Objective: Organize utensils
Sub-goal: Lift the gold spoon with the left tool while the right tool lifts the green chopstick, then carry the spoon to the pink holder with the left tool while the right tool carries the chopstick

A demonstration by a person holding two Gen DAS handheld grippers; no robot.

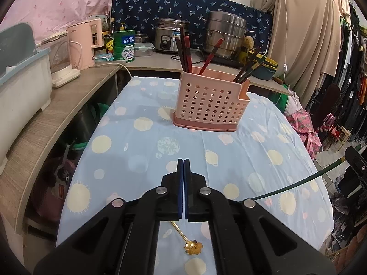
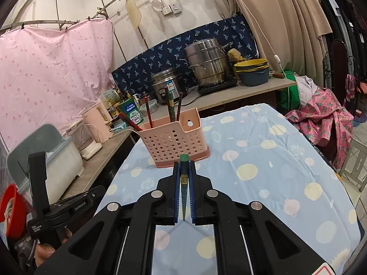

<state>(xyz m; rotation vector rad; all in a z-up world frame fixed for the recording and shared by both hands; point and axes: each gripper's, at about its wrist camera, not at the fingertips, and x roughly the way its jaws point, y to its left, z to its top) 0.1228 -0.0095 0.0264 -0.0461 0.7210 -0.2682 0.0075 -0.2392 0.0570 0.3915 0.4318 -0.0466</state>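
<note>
- Left gripper, lower centre of the left wrist view: jaws pressed together, blue pads meeting, nothing between them. It hangs above the counter, which wears a pale blue cloth with yellow and pink dots.
- Gold spoon with a flower-shaped bowl lies flat on the cloth at bottom centre, partly hidden under the left gripper's body.
- Right gripper, lower centre of the right wrist view: jaws closed on a green chopstick, which runs lengthwise between the pads; its green end sticks out just past the fingertips.
- Pink utensil holder, perforated, stands upright on the cloth, centre of the left view; upper centre-left of the right view.
- Red-and-dark chopsticks stand in the holder's left part; dark ones lean out at its right end.
- The held chopstick's end appears just below the holder's base in the right view; touching or not, cannot tell.
- Green cord crosses the right side of the left view.
</note>
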